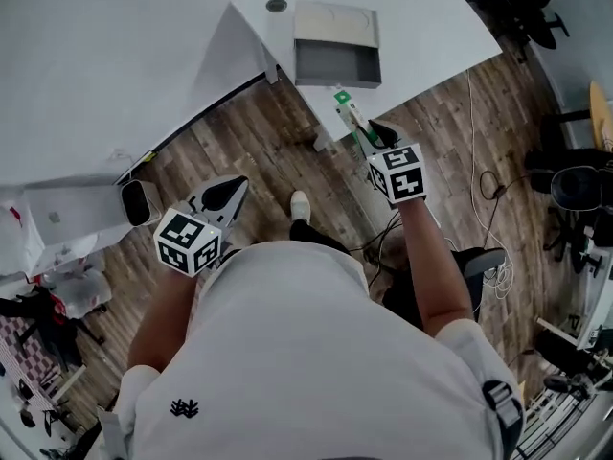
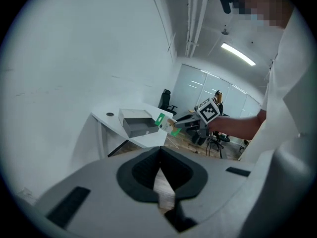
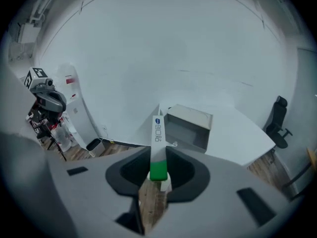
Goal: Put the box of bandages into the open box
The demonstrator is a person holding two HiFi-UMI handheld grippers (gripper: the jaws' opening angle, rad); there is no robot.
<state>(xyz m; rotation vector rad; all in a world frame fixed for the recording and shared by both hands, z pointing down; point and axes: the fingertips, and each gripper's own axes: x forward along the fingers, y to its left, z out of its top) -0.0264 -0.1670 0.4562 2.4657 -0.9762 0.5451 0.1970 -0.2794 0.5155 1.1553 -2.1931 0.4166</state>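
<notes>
The bandage box (image 1: 347, 113), narrow, white with a green end, is pinched in my right gripper (image 1: 370, 134), which is shut on its green end. It hangs in the air just off the near edge of the white table (image 1: 431, 36), pointing at the open grey box (image 1: 335, 63). In the right gripper view the bandage box (image 3: 157, 140) stands edge-on between the jaws, with the open box (image 3: 188, 128) right behind it. My left gripper (image 1: 226, 197) is low at the left over the wood floor, shut with nothing in it.
A small white bin (image 1: 140, 201) stands on the floor by the table's left part. Cables (image 1: 484, 190) and office chairs (image 1: 575, 185) are at the right. A round grommet (image 1: 276, 6) sits on the table beside the open box. The person's shoe (image 1: 300, 204) is below.
</notes>
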